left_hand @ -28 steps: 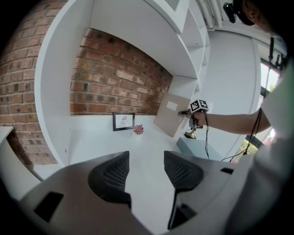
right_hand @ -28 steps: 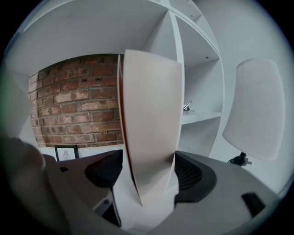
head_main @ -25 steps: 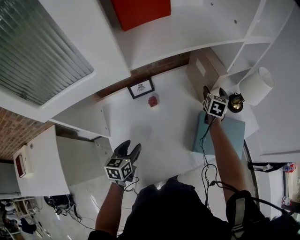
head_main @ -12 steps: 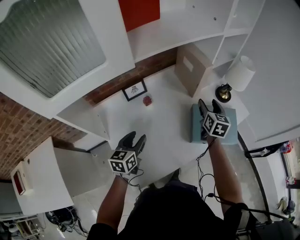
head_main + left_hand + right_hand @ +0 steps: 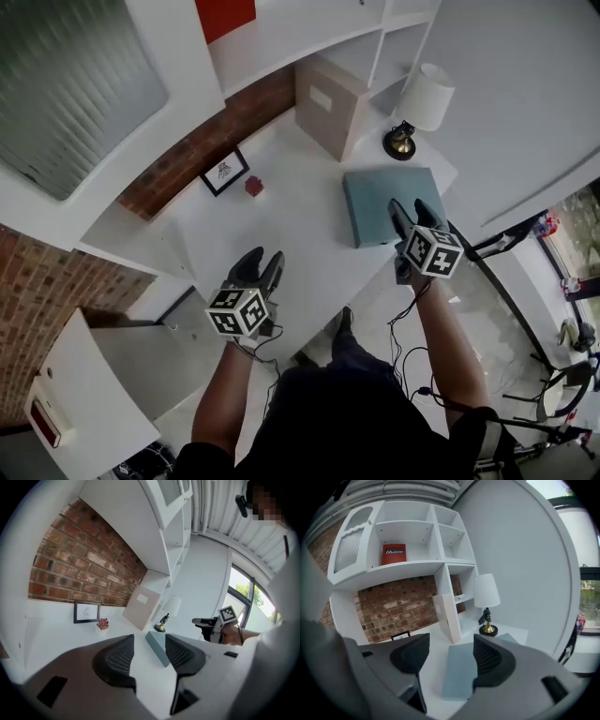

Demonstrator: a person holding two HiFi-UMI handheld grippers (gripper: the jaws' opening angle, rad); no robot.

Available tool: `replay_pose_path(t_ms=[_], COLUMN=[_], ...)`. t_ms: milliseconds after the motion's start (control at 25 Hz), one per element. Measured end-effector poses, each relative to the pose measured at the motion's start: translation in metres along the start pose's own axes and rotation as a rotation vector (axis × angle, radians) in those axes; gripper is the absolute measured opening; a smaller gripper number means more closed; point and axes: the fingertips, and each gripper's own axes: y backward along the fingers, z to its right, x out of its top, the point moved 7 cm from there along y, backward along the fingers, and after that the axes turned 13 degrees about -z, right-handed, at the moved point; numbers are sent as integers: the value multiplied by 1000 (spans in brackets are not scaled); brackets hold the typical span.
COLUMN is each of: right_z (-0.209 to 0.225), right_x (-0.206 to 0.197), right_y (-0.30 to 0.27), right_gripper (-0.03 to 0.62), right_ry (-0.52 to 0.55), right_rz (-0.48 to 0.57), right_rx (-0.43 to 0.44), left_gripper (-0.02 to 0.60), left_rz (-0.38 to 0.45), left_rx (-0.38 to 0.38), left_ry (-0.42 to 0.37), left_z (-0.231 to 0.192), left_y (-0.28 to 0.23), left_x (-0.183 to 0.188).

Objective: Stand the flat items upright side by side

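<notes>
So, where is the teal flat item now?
In the head view the teal flat item lies at the desk's right, close to the lamp and the upright beige box.

Home-style study corner, possibly a furniture display. A white desk point(image 5: 281, 230) stands against a brick wall point(image 5: 79, 559) under white open shelving point(image 5: 417, 531). A table lamp point(image 5: 422, 98) stands far right, a framed picture point(image 5: 224, 172) and small potted plant point(image 5: 254, 187) far left. A red sign point(image 5: 394, 554) reading "Mobilier" stands on a shelf. A large window point(image 5: 241, 597) lies to the right.
</notes>
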Motion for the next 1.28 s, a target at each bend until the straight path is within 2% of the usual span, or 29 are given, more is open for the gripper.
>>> replay_pose_path(t_ms=[160,360,600,800,920,1120,1280], right_z=[24,65,144,216,246,282,295], right_x=[-26,-35,-37,-41,-46,-60,-72], right_y=[21,34,31,10,-12,-56,-83], right_gripper=[281,273,273,275,283,322,337], right_ry=[-48,-81,-108,-141,-142,-109,-145], right_rz=[-30,-39,-88,-181,-246,-361,-424], right_rx=[-46,-82,-94,-66,-9,99,189], left_gripper=[209,209,209,210,224,241,265], left_rz=[-21,-40,-111,-175,-204,-230,-248], left_rx=[-49,-85,-93,-88,-63,24,74], left_ry=[-19,-62,-68,6,80,214,295], left_z=[16,45,88,114,118,115,114], left_y=[-14,-37,-90,-142,-174,-232,-275], left_x=[-3,1,-8,-23,-30,-44,-52])
